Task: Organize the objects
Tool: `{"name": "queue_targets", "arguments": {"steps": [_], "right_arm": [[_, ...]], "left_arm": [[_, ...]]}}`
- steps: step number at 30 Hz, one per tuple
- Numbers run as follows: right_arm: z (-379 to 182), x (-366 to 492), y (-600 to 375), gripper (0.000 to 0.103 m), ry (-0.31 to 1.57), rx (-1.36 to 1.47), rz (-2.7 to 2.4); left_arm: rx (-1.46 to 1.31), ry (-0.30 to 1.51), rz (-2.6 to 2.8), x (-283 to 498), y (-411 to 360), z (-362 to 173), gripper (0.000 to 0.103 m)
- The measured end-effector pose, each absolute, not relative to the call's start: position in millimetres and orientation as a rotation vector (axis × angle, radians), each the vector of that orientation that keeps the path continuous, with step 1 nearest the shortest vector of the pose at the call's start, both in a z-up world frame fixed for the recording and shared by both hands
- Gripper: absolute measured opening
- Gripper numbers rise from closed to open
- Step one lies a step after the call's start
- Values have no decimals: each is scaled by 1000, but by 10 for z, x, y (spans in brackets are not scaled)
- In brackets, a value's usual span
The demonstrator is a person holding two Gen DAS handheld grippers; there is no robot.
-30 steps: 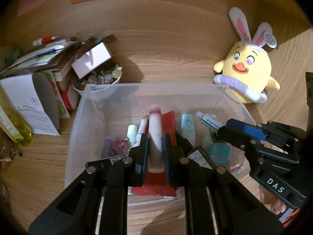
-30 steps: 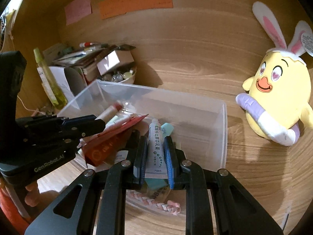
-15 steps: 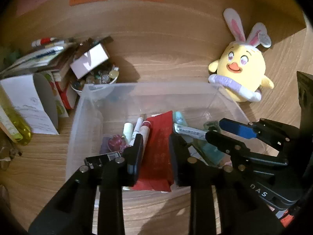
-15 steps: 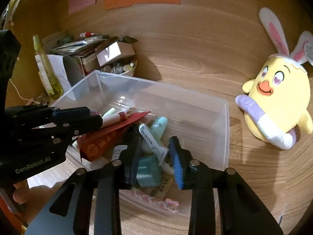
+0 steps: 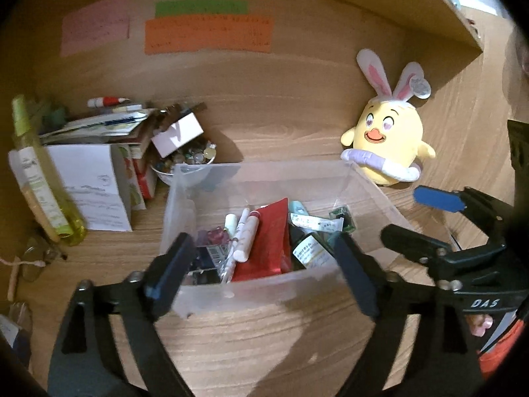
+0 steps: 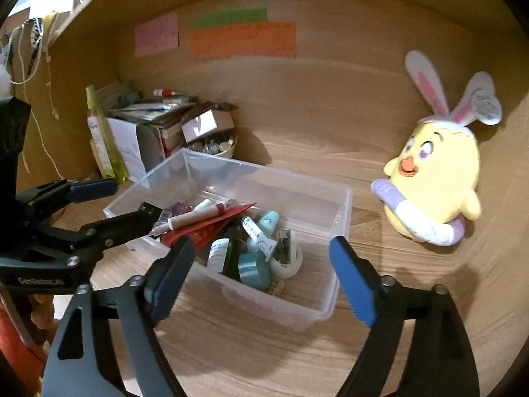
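Hovering over the near rim of the clear bin (image 5: 264, 289), the left gripper (image 5: 267, 276) and right gripper (image 6: 261, 276) are gaping wide, jaws just opened and gripping nothing; the pink tube (image 5: 246, 238) and white tube (image 6: 259, 238) are lying inside the bin.

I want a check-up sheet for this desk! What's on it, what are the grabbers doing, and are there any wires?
Surface: wooden desk, mostly bare in front.
Job's things: clear bin holds a pink tube, red packet, toothpaste tube, teal jar.
Clutter: paper pile, bead bowl, yellow bottle.
Grippers: left gripper and right gripper open, jaws just opened, holding nothing.
Cables: cord hanging at the left.
Surroundings: chick plush, sticky notes on the wall.
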State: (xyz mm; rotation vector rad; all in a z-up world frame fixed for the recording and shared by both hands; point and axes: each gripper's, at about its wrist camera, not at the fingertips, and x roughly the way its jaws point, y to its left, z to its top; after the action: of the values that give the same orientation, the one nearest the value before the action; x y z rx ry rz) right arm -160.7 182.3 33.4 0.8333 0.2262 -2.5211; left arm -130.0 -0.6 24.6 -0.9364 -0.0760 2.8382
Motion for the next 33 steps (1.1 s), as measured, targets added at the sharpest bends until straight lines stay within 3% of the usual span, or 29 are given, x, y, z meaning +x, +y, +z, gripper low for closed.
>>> {"name": "queue_targets", "arguments": {"steps": [10, 33], "right_arm": [[341, -1197, 1959, 90, 215, 741, -2526], [190, -1055, 2029, 91, 152, 769, -2533]], "left_arm": [[-871, -83, 2872, -940, -74, 213, 98], [-860, -110, 2856, -672, 25, 64, 98]]}}
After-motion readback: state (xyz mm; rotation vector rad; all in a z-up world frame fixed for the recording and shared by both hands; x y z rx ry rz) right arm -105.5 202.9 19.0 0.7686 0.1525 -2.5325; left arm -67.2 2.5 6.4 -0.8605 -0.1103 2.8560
